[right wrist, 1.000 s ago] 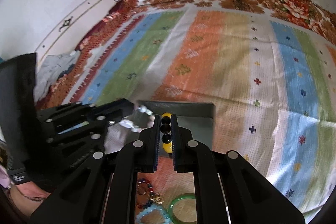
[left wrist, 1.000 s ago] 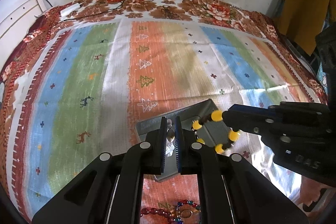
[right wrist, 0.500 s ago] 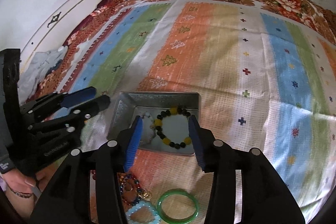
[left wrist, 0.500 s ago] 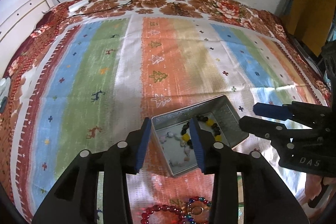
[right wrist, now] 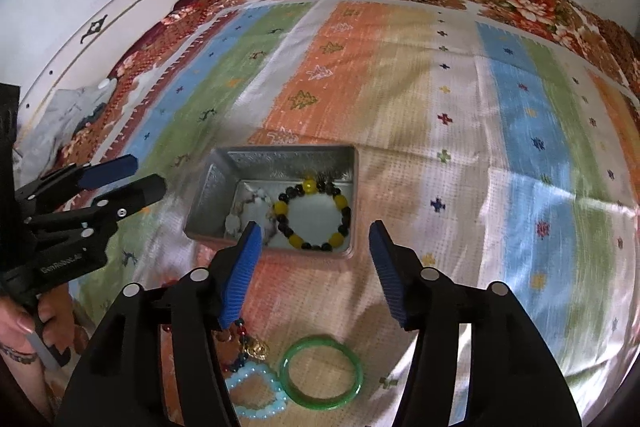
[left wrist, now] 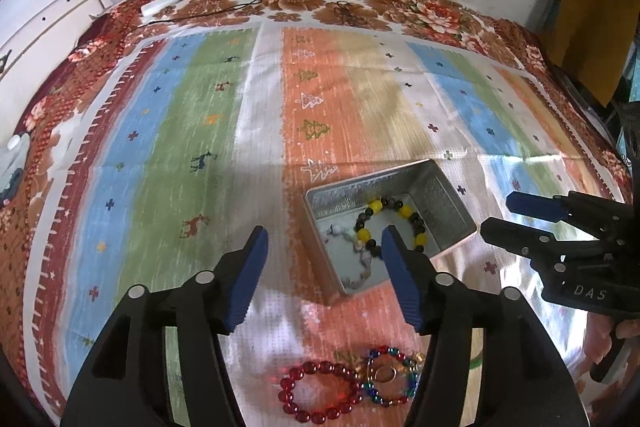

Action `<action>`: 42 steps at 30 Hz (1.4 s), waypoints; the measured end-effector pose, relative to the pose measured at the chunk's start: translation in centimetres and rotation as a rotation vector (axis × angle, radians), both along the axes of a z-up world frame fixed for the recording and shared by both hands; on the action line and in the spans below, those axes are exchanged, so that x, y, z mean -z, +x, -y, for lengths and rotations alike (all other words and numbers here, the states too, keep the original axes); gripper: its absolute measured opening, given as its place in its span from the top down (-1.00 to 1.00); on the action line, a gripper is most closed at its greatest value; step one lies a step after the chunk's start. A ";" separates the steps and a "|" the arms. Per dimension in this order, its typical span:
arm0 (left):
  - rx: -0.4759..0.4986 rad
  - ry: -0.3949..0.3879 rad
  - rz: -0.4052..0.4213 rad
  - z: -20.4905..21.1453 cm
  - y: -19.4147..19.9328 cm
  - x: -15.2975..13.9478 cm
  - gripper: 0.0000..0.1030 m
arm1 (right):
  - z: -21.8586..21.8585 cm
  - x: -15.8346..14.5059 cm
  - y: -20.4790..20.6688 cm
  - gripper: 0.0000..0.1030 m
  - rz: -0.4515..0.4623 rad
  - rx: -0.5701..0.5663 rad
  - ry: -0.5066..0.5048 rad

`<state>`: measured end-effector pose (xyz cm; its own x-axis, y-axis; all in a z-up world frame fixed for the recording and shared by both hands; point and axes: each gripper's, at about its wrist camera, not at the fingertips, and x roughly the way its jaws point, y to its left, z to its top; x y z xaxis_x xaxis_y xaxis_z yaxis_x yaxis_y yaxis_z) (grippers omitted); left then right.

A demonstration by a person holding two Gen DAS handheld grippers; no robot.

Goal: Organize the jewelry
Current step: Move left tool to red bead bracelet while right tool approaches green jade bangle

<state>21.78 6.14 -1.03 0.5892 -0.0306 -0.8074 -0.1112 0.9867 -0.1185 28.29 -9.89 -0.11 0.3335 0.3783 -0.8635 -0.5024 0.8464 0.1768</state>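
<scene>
Both my tongs, left (left wrist: 322, 247) and right (right wrist: 314, 241), gape wide and empty short of the tin (right wrist: 276, 157); judging next pickup: green bangle (right wrist: 322, 373) below right tongs.

Bright daylight, glare patches on the striped cloth (left wrist: 256, 131) near the bottom right, soft shadow beside the metal tin (right wrist: 280, 163), motion blur in right wrist view, strong fisheye bending at edges.
</scene>
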 end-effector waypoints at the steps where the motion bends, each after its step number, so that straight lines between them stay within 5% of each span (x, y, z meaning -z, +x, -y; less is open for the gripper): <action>1: 0.001 0.000 -0.001 0.0 -0.2 0.0 -0.19 | 0.2 0.0 -0.2 -0.16 0.001 0.003 -0.002; 26: -0.020 -0.006 -0.080 -0.6 -4.3 2.3 -0.30 | 2.7 2.2 -4.3 -0.19 -0.047 0.047 -0.088; 42: -0.015 0.008 -0.323 -0.9 -4.8 7.1 -0.39 | 3.8 6.3 -4.7 -0.19 -0.204 0.092 -0.167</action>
<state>16.99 7.06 -8.11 0.3031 -0.0162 -0.9528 -0.1564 0.9855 -0.0665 23.62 -13.66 -6.38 0.1724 0.2011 -0.9643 -0.3908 0.9126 0.1204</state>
